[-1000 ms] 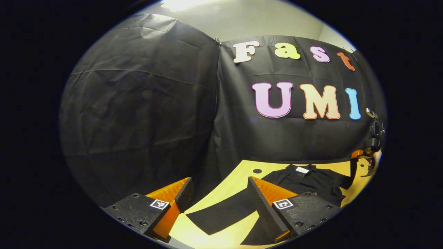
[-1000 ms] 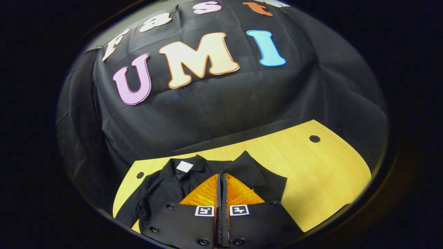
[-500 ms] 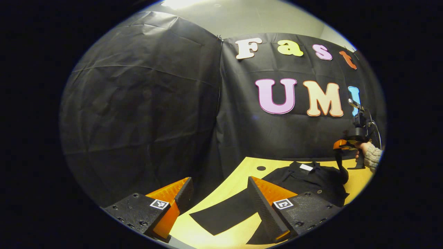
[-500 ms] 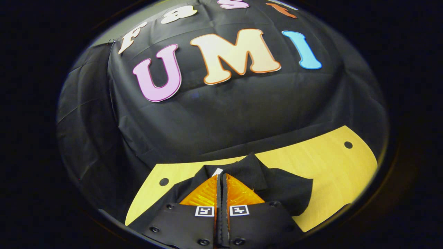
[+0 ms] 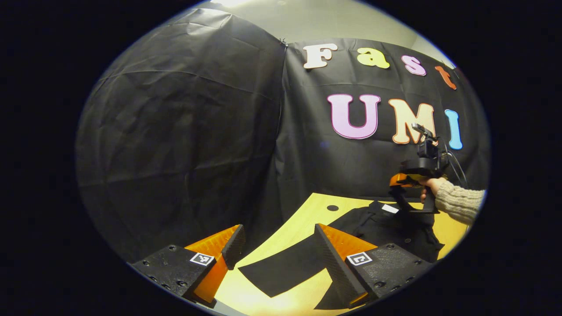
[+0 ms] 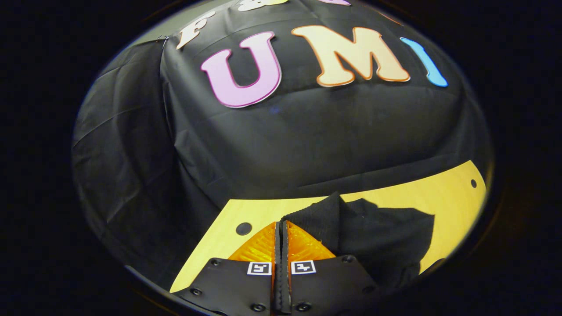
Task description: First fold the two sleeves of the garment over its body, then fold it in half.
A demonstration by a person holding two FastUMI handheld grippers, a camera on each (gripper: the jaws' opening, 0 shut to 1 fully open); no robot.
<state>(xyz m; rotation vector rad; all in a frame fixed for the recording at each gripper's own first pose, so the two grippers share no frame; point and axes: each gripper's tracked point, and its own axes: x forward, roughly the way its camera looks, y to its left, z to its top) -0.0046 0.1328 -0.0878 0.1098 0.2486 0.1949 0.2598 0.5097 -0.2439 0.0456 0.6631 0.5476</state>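
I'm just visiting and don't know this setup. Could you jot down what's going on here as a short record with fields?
Garment: black shirt lying on the wooden table
Left sleeve: spread flat on the table, not yet folded
Right sleeve: lifted, pinched in the right gripper
Left gripper: open, above the left sleeve, holding nothing
Person: a hand in a knit sleeve holds the right gripper

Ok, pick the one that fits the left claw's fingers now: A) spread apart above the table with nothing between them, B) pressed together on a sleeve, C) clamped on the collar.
A: the left claw has its fingers wide apart, with the sleeve lying flat on the table beyond them.
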